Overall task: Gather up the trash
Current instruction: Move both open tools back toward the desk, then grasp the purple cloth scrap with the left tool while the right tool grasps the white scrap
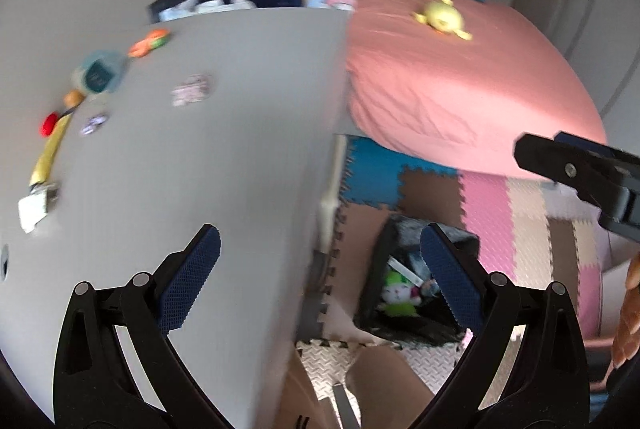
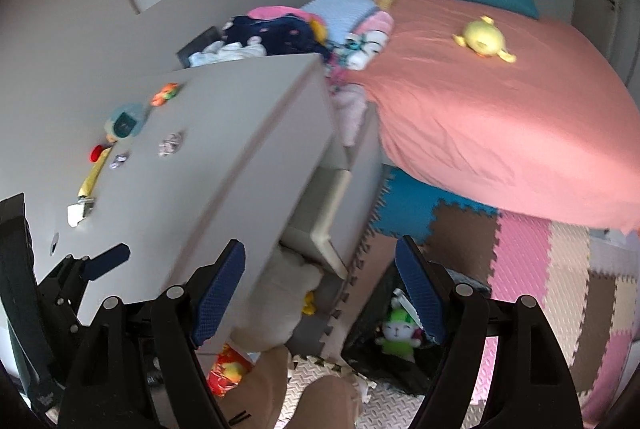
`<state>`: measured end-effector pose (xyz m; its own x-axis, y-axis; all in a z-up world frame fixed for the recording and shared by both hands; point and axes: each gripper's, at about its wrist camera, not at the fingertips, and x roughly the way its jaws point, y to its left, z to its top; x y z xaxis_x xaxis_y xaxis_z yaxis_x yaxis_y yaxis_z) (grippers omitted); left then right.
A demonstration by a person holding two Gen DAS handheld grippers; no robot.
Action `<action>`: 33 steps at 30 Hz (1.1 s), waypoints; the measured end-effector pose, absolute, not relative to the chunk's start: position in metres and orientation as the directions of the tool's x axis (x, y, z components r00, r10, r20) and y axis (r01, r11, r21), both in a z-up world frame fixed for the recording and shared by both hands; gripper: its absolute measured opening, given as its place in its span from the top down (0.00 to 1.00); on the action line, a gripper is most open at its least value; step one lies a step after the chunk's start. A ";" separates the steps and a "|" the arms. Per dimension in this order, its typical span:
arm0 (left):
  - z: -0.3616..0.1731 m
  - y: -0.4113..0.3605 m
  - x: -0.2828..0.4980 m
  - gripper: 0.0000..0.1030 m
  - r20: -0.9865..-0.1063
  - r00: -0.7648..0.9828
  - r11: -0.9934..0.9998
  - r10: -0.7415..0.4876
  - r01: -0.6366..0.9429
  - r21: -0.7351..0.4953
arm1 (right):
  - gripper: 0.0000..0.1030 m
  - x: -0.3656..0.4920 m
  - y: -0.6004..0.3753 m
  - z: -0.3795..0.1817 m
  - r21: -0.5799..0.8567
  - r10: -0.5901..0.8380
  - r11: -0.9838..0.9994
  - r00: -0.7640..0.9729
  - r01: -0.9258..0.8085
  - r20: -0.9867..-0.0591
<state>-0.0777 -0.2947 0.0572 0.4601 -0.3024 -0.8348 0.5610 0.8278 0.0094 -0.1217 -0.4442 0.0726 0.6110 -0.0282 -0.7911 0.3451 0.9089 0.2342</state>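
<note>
Salmon-pink fabric covers the bed (image 2: pixel 500 117), the largest body in view, with a yellow plush toy (image 2: pixel 484 37) on top. Next in size is the grey table (image 1: pixel 208 157), then the foam-tile floor (image 2: pixel 560 269), then the black-lined trash bin (image 1: pixel 404 293) standing on the floor just beside the table's near corner.

Jaw state: my left gripper (image 1: pixel 320 285) has its jaws spread wide with nothing between the pads. My right gripper (image 2: pixel 320 285) is likewise wide apart and empty. Both hang above the table's edge and the bin.

Task items: two crumpled wrappers remain on the table, a larger wrapper (image 2: pixel 171 143) and a smaller wrapper (image 2: pixel 119 160), both towards the far left side. The bin already holds items, including a green-and-white toy-like piece (image 2: pixel 396 333).

Procedure, as I judge it: I reach out over the table, set one pad on each side of the larger wrapper, close until it is secure, lift clear, then carry it back over the edge and release above the bin.

Clearances: the middle of the table is bare, giving an open approach lane. Toys, a yellow tube (image 2: pixel 93 177) and a white box (image 2: pixel 78 213) line the left margin, just beside the smaller wrapper; I should approach from the right. Both views are motion-blurred, so fine detail is uncertain.
</note>
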 end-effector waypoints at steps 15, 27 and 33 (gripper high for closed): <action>0.065 -0.180 0.013 0.06 -0.821 0.531 0.943 -0.210 0.332 -0.027 | 0.23 -0.033 -0.368 0.077 0.253 0.071 0.945 0.623 0.209 -0.779; 0.043 -0.132 0.088 0.06 -0.830 0.536 0.974 -0.156 0.224 -0.039 | 0.21 0.039 -0.305 0.053 0.109 -0.001 0.986 0.656 0.127 -0.755; 0.035 -0.127 0.116 0.06 -0.836 0.531 0.977 -0.141 0.213 -0.030 | 0.20 0.074 -0.294 0.037 0.157 0.056 0.983 0.647 0.099 -0.761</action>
<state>0.1157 -0.1267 0.0351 0.5306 -0.1415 -0.8357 0.2131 0.9766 -0.0300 0.0740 -0.2938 0.0375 0.6465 0.0564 -0.7608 0.0992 0.9826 0.1572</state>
